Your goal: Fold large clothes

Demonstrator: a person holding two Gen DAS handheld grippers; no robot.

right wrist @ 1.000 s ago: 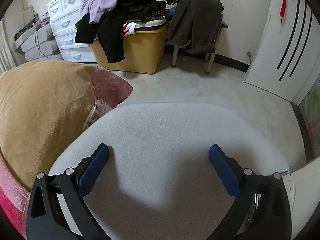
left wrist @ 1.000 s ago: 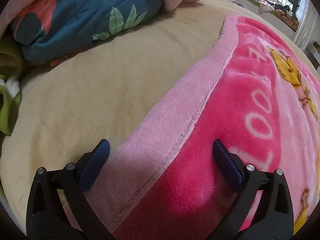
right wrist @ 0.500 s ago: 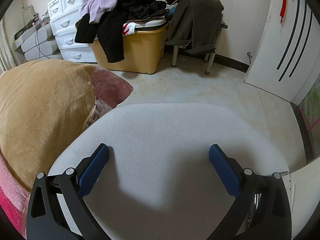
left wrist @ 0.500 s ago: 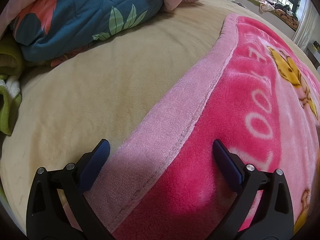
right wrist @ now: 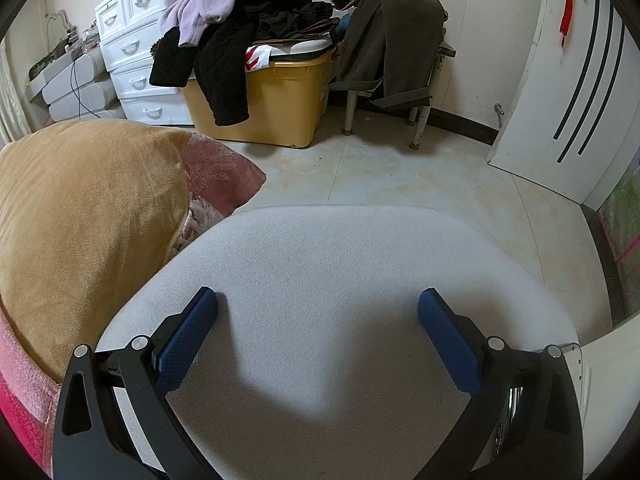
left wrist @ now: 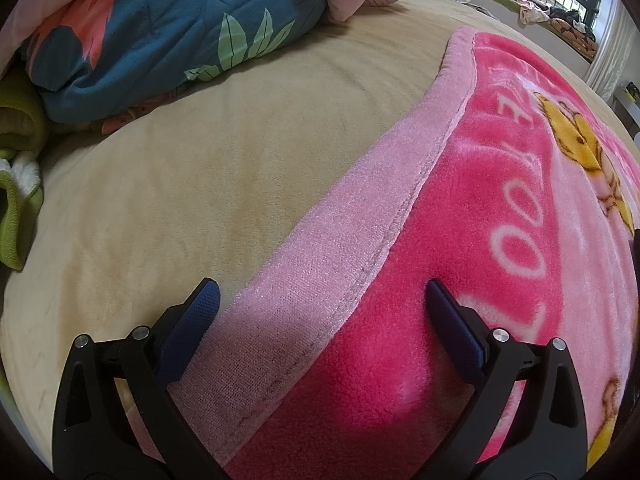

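A large pink fleece blanket with a pale pink border, white lettering and yellow cartoon figures lies spread flat on a tan bed cover. My left gripper is open and empty, low over the blanket's near edge, its jaws on either side of the pale border. My right gripper is open and empty over a grey padded surface beside the bed. A corner of the pink blanket shows at the far left of the right wrist view.
A rolled blue leaf-print quilt and green fabric lie at the bed's far left. In the right wrist view the tan bed corner, a yellow bin with dark clothes, white drawers, a draped chair and a white door.
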